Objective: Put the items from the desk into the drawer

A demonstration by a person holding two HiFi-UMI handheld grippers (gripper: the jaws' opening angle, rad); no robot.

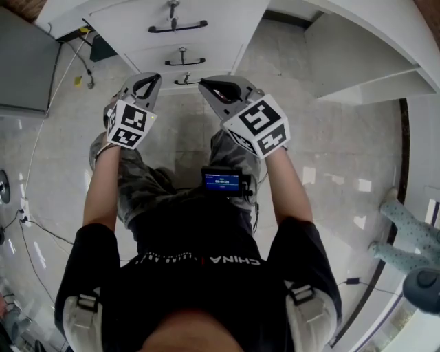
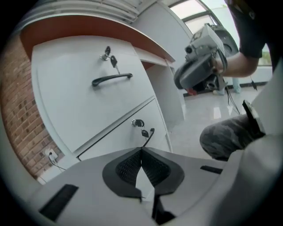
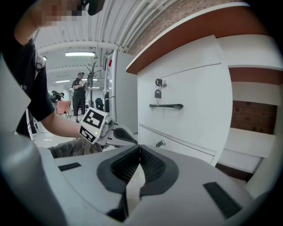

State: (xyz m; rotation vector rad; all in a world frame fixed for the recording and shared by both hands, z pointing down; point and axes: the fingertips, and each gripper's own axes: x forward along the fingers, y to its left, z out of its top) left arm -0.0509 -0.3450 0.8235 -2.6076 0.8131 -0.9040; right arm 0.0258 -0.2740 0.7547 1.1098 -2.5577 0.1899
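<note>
Facing a white drawer unit [image 1: 227, 20] at the top centre of the head view, the person holds the left tool [image 1: 150, 77] and the right tool [image 1: 203, 85] side by side, near each other but apart, in front of its fronts. All the drawers that show are closed. The upper drawer [image 2: 66, 110] carries a black handle [image 2: 112, 79] with keys [image 2: 110, 58] hanging at its lock. The lower drawer [image 2: 126, 139] beneath it has its own lock [image 2: 138, 123] with a key in it. In the left gripper view the left tool's ribbed pads [image 2: 130, 167] meet at their tips, clenched on nothing, with the lower drawer's lock just above them in the frame. The right gripper view shows the right tool likewise pressed together and empty, aimed at the drawer fronts, with the left tool at left centre. A brown band [image 3: 185, 40] edges the bench above the drawers. A small lit screen [image 1: 221, 181] sits at the person's waist at the centre of the head view. A brick wall [image 2: 17, 110] fills the left edge of the left gripper view, and another person [image 3: 79, 95] stands far back at the left of the right gripper view.
</note>
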